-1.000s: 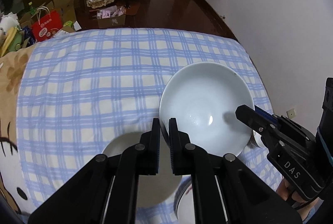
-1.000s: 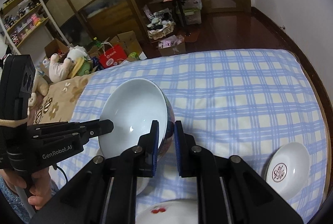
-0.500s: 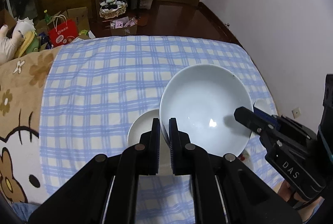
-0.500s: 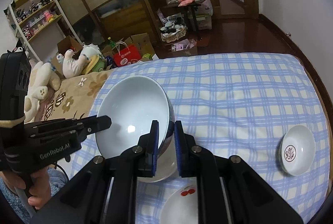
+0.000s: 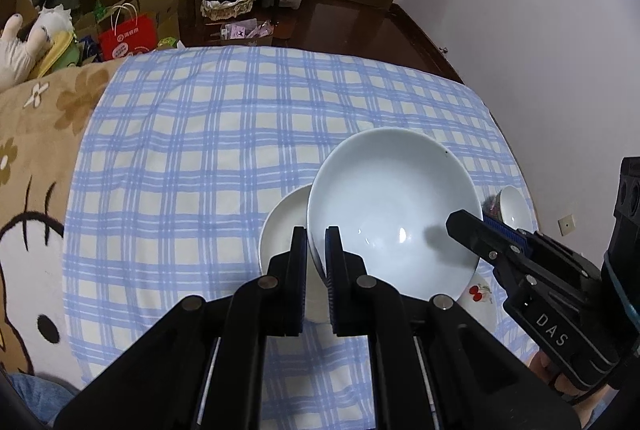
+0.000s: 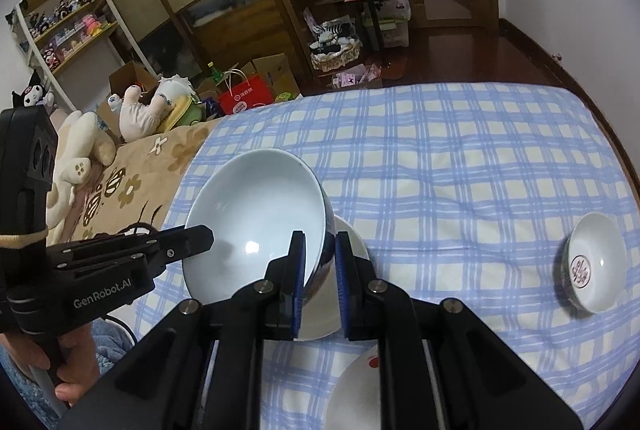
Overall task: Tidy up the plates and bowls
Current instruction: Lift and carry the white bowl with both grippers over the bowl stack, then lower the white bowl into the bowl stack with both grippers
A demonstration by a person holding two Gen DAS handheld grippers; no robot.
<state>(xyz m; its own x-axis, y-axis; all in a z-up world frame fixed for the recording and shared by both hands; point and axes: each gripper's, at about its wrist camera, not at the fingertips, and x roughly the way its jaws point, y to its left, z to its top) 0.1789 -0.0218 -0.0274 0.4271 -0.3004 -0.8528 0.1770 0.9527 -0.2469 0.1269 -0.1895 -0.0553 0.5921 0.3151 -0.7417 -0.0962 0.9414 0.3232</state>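
Note:
A large white bowl (image 5: pixel 394 206) (image 6: pixel 256 218) is held in the air over the checked cloth by both grippers. My left gripper (image 5: pixel 317 242) is shut on its near-left rim; in the right wrist view it shows at the left (image 6: pixel 188 244). My right gripper (image 6: pixel 319 250) is shut on the opposite rim; in the left wrist view it shows at the right (image 5: pixel 476 230). Under the bowl lies a white plate (image 5: pixel 284 226) (image 6: pixel 352 242). A cherry-print plate (image 5: pixel 478 304) (image 6: pixel 360 386) lies nearer. A small bowl with a red mark (image 6: pixel 592 268) (image 5: pixel 514 208) sits to the right.
The blue checked cloth (image 5: pixel 224 158) covers a bed. A brown flowered blanket (image 5: pixel 28 134) lies at its left. Stuffed toys (image 6: pixel 140 110), a red bag (image 6: pixel 244 96), boxes and shelves stand beyond. A white wall (image 5: pixel 540 30) runs along the right.
Both grippers have lifted the large bowl higher. More of the cloth, the plate beneath and the cherry plate have come into sight.

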